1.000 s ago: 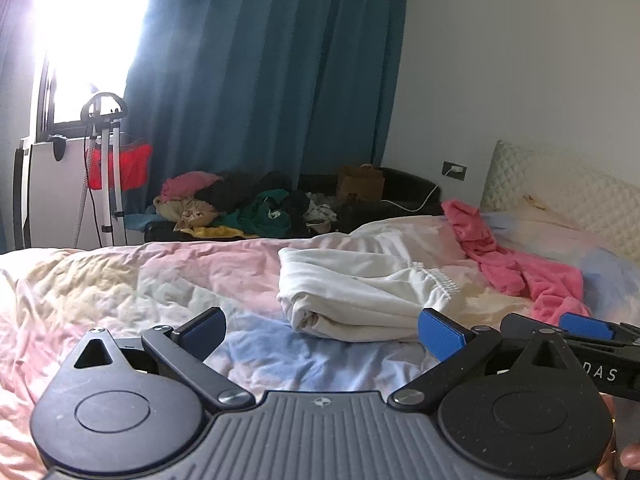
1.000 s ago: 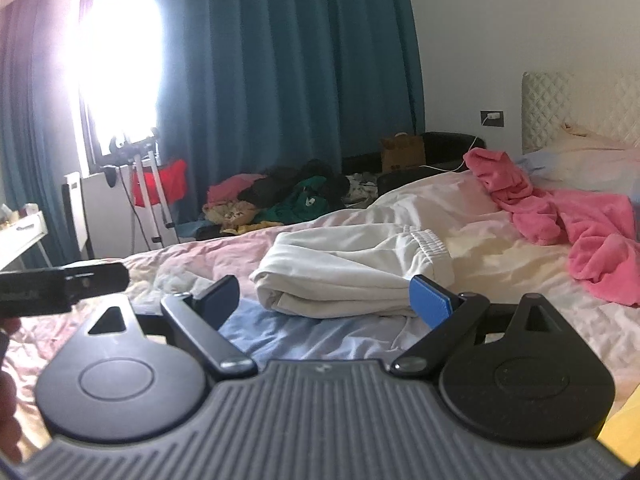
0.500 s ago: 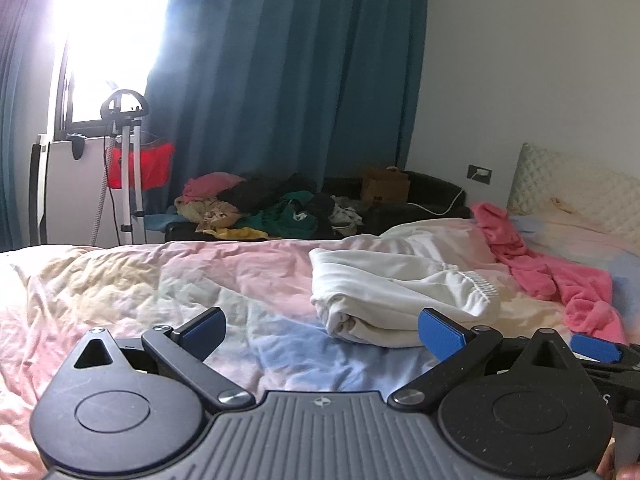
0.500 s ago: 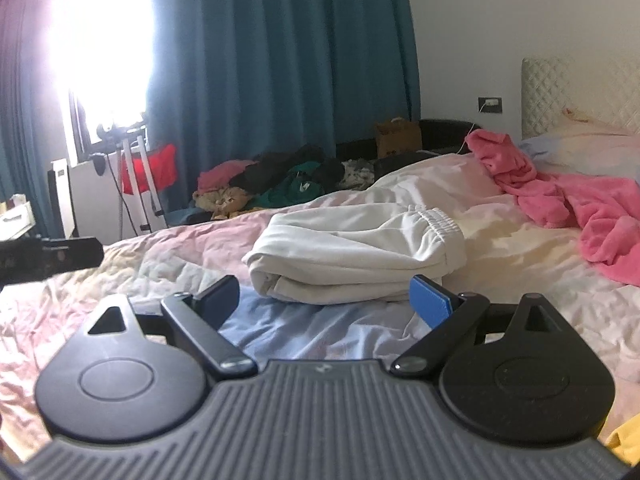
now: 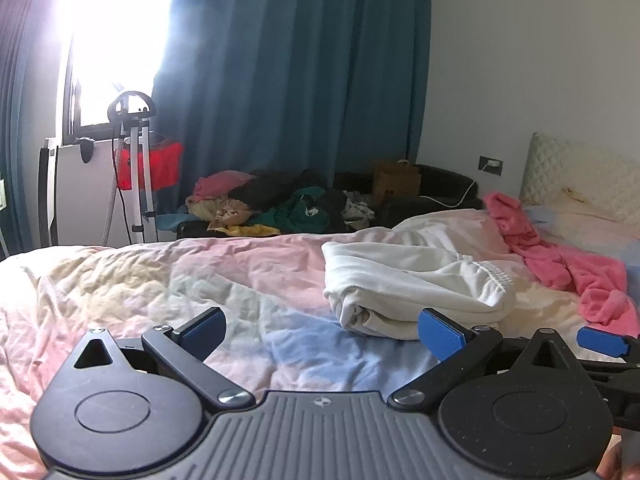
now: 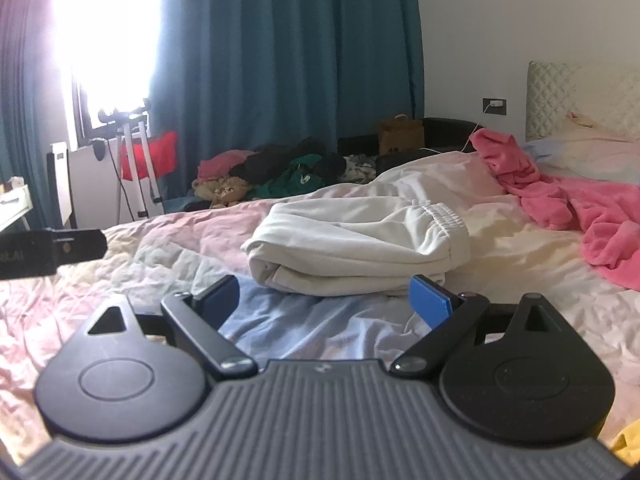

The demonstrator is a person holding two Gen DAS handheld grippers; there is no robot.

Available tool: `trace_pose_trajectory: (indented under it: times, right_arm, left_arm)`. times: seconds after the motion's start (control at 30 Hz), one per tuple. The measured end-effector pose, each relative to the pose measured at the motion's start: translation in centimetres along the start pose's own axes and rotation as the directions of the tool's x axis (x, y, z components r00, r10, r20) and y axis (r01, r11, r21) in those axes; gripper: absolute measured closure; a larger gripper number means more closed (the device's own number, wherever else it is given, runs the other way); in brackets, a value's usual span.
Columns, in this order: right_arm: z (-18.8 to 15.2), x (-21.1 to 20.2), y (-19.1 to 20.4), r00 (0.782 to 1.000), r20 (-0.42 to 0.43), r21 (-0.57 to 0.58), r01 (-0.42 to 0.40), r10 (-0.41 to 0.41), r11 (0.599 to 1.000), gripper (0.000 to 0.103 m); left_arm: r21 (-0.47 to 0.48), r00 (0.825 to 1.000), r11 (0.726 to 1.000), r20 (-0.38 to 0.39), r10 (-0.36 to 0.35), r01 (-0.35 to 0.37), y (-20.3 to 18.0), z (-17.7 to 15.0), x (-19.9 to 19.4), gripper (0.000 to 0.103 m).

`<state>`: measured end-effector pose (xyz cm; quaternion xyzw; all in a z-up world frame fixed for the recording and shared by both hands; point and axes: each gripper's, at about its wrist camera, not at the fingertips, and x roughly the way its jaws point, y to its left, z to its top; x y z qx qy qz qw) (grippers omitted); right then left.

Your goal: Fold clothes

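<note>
A folded cream garment with an elastic waistband (image 5: 416, 284) (image 6: 356, 248) lies on the pastel bedsheet (image 5: 160, 280) (image 6: 304, 320). A crumpled pink garment (image 5: 568, 264) (image 6: 572, 216) is spread to its right, toward the headboard. My left gripper (image 5: 322, 330) hovers low over the sheet, left of the cream bundle, open with nothing between its blue pads. My right gripper (image 6: 326, 298) sits just in front of the bundle, also open and empty. The right gripper's blue pad (image 5: 602, 340) shows at the left wrist view's right edge.
A heap of mixed clothes (image 5: 272, 208) (image 6: 272, 176) lies beyond the bed's far edge under teal curtains (image 5: 296, 80). A white stand with red fabric (image 5: 140, 160) is by the bright window. A quilted headboard (image 6: 580, 100) and a yellow cloth corner (image 6: 628, 444) are on the right.
Both views have swung left: the cream bundle and pink garment have drifted right in frame. Both grippers stay open and empty.
</note>
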<state>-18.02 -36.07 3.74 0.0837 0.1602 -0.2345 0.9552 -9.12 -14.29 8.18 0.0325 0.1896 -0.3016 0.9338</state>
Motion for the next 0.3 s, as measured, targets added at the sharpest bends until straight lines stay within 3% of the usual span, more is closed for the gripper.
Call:
trace_pose_trajectory:
  times: [0.3]
  right_arm:
    - [-0.06, 0.08, -0.06, 1.0, -0.004, 0.011, 0.003, -0.003, 1.0, 0.01]
  left_arm:
    - [0.015, 1.0, 1.0, 0.013, 0.008, -0.008, -0.4, -0.18, -0.75, 0.0]
